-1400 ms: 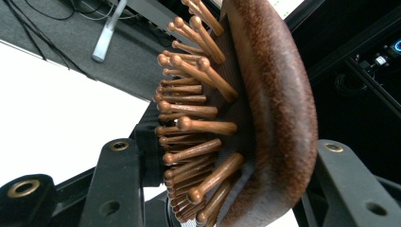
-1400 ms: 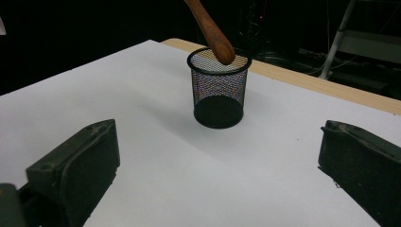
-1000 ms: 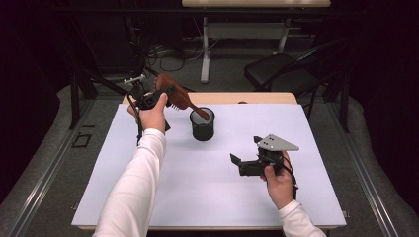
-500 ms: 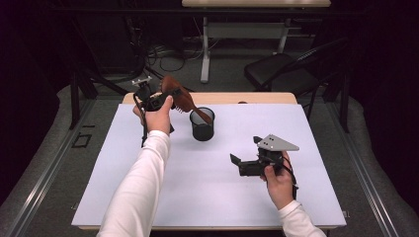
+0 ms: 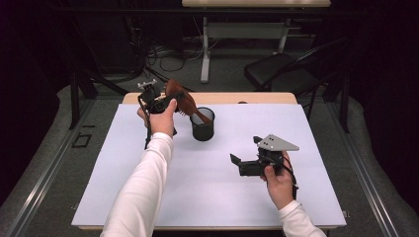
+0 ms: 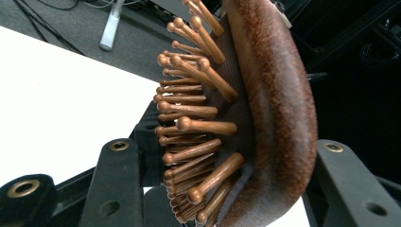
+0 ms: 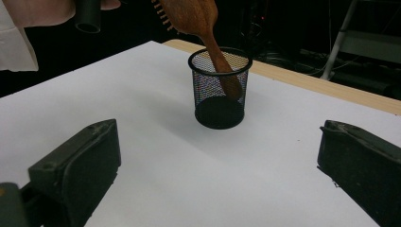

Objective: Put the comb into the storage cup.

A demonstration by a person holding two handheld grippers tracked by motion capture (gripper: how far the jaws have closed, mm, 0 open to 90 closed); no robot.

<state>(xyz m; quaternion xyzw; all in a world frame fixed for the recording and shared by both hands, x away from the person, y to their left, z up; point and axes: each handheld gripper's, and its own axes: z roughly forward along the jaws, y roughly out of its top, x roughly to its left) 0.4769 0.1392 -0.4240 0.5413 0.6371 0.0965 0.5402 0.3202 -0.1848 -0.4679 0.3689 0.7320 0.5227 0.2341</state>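
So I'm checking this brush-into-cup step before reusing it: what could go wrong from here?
The hairbrush enters the mesh cup at a slant, handle against the rim, so pushing down could tip the cup. Nothing steadies it: the right gripper rests open, well away. The left gripper clamps the brush by its rounded head, which might twist in the grip.

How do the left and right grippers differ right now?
The left gripper is shut on the wooden hairbrush; the right gripper stands open with nothing between its jaws. The left one is raised at the table's far edge, beside the black mesh cup, with the brush's handle down in the cup; the right one sits low over the white tabletop, nearer the person. Both are black, two-jawed and hand-held.
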